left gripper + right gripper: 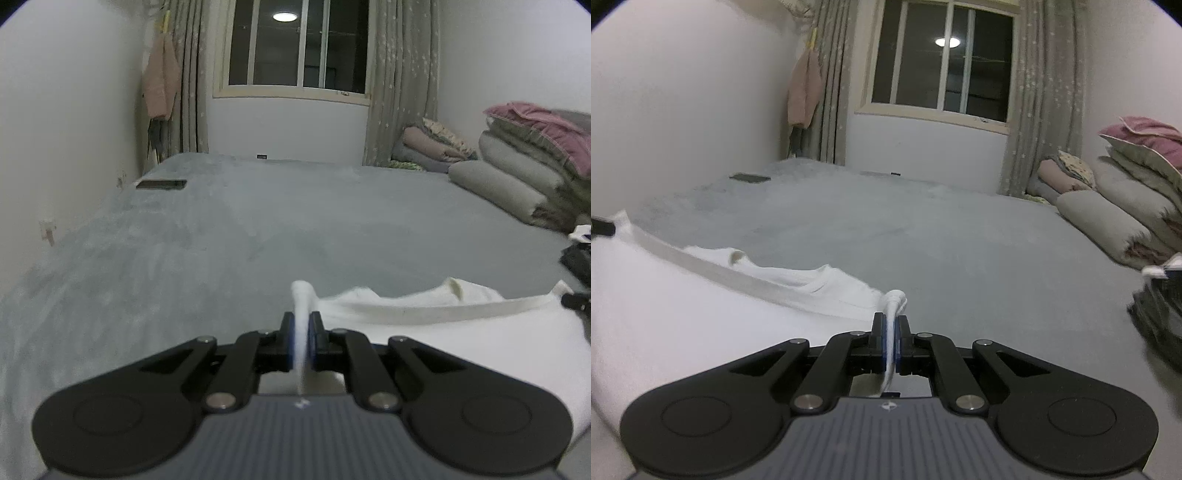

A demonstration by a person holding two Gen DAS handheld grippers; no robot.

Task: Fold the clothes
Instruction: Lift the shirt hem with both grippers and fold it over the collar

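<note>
A white garment (461, 332) is stretched between both grippers above the grey bed (258, 229). In the left wrist view my left gripper (303, 321) is shut on its left edge, and a fold of white cloth sticks up between the pads. The cloth runs off to the right, its ribbed band sagging. In the right wrist view my right gripper (891, 325) is shut on the other edge of the white garment (683, 314), which spreads away to the left. The tip of the right gripper shows at the right edge of the left wrist view (576, 301).
Folded quilts and pillows (524, 166) are stacked along the right wall. Dark clothes (1160, 310) lie on the bed's right side. A phone (160, 184) rests at the far left corner of the bed. Curtains flank a window ahead, and a pink garment (159, 85) hangs on the left.
</note>
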